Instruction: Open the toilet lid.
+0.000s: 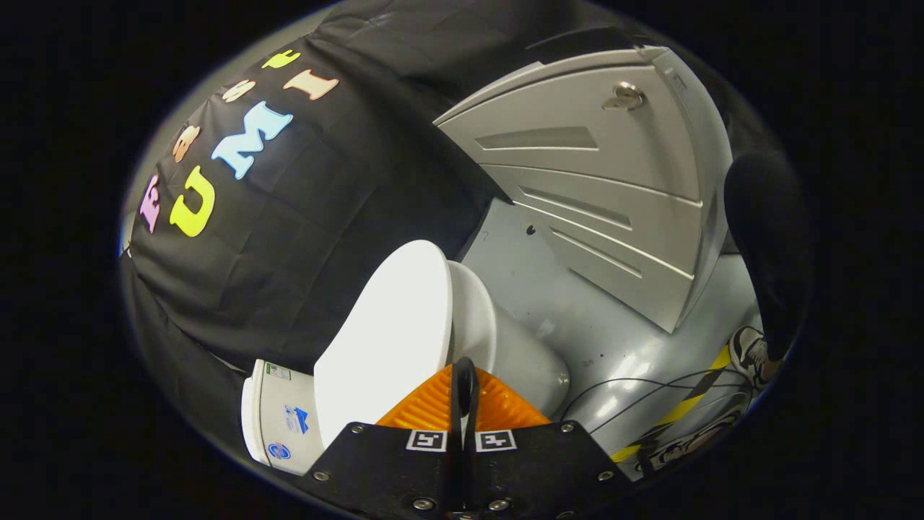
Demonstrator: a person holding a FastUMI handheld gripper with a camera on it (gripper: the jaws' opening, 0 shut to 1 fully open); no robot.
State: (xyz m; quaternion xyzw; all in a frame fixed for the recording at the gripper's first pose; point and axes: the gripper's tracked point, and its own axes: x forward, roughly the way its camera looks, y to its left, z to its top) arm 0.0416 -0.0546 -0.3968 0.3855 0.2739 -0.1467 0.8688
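The white toilet lid [390, 339] is raised off the white bowl [520, 361], with a wedge of space between them. It stands between the bowl and the tank [278, 419], which carries small stickers. My gripper [462, 368] is at the lid's side rim. Its fingers are drawn almost together, with the thin rim running in between their tips. The view is tilted, so the toilet lies slanted across it.
A grey cabinet [599, 195] with a keyed lock stands beyond the bowl on the grey floor [621, 339]. Cables and a yellow-black striped tape [686, 404] lie on the floor. A person's dark trouser leg [772, 238] and shoe [751, 354] stand beside the cabinet.
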